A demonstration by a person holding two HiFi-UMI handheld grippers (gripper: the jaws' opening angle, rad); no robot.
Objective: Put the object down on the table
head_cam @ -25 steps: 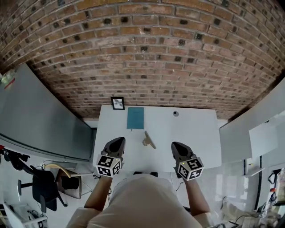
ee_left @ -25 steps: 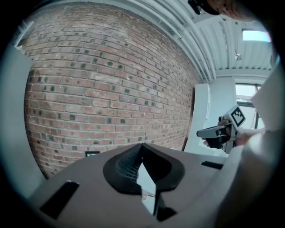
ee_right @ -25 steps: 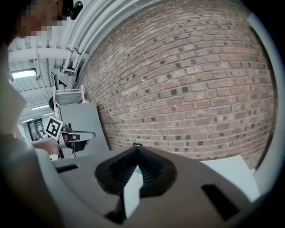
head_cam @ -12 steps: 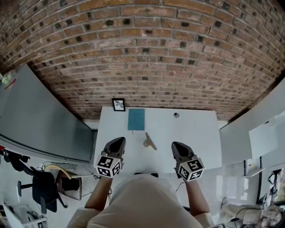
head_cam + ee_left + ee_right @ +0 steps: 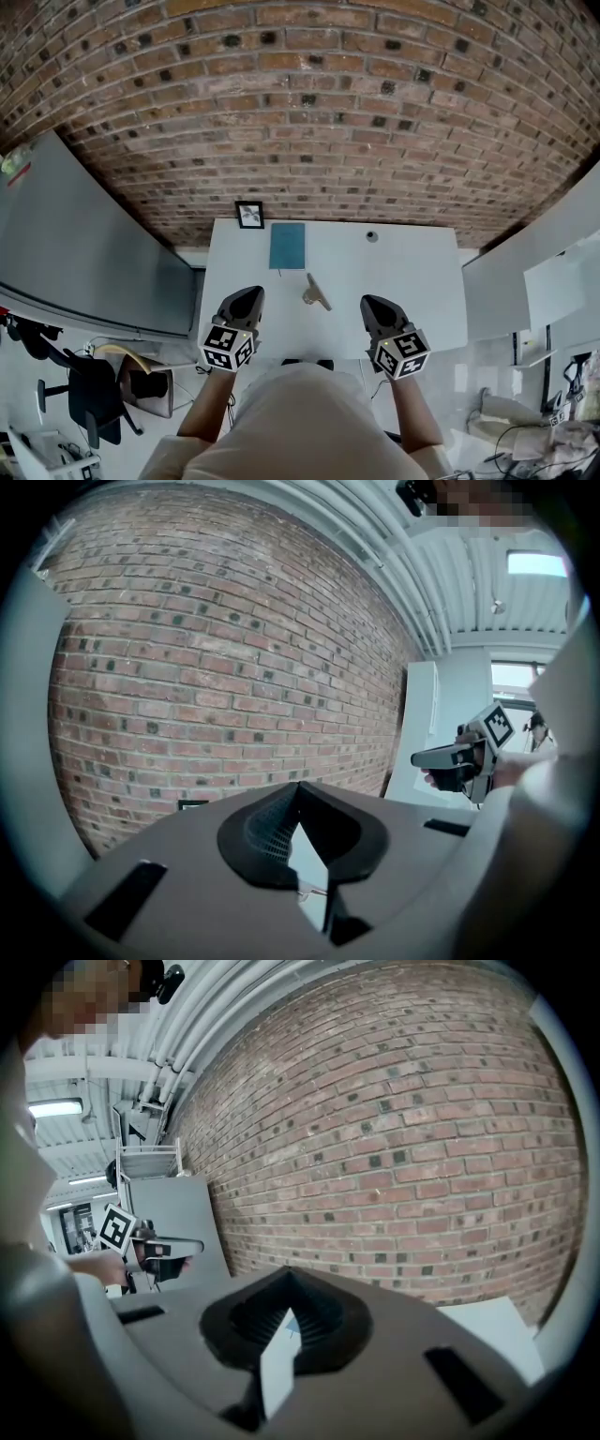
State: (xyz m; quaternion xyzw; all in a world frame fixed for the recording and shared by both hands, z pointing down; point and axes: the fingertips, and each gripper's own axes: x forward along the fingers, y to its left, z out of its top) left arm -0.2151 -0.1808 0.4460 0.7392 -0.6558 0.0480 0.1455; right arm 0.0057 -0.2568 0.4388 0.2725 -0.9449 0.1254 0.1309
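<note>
Lying on the table (image 5: 412, 272), the object (image 5: 316, 294) sat between and slightly ahead of the closed, empty left tongs (image 5: 251, 293) and right tongs (image 5: 371, 303).

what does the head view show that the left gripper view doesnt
Only the head view: the whole white table from above, the teal book on it, and the person's torso. Only the left gripper view: the left gripper jaws up close, shut with nothing between them, plus the ceiling pipes. Both: the brick wall and the right gripper.
</note>
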